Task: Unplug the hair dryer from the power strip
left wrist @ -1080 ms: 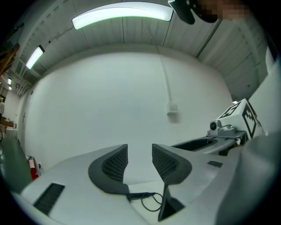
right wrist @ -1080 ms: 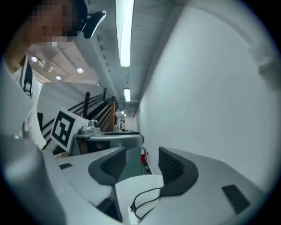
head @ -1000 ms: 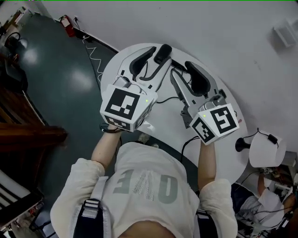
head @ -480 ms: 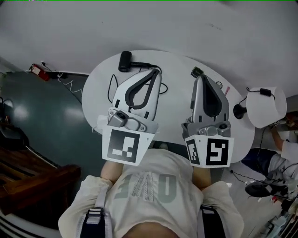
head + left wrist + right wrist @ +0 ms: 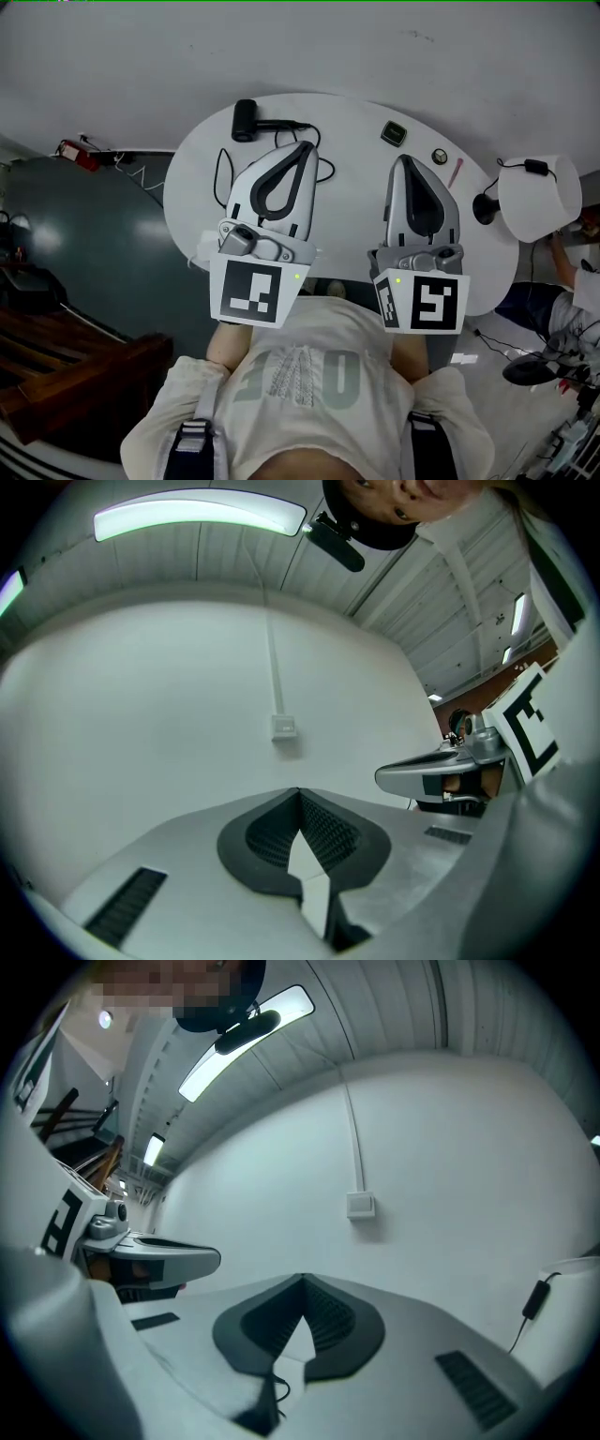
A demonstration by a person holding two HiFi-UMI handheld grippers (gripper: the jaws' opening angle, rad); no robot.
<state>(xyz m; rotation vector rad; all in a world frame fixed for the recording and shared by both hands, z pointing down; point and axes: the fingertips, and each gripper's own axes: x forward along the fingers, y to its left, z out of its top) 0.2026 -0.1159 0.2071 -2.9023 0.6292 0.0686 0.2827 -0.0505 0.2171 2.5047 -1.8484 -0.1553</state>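
L tongs (image 5: pixel 304 147) & R tongs (image 5: pixel 405 159) both shut tight, nothing in them, held level over white bench (image 5: pixel 361 127). Black hair dryer (image 5: pixel 246 120) lies at bench's 11 o'clock, near L tongs, untouched.

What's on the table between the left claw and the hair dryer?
In the head view, only a black cord leaving the hair dryer crosses the bare white table before the shut left claw.
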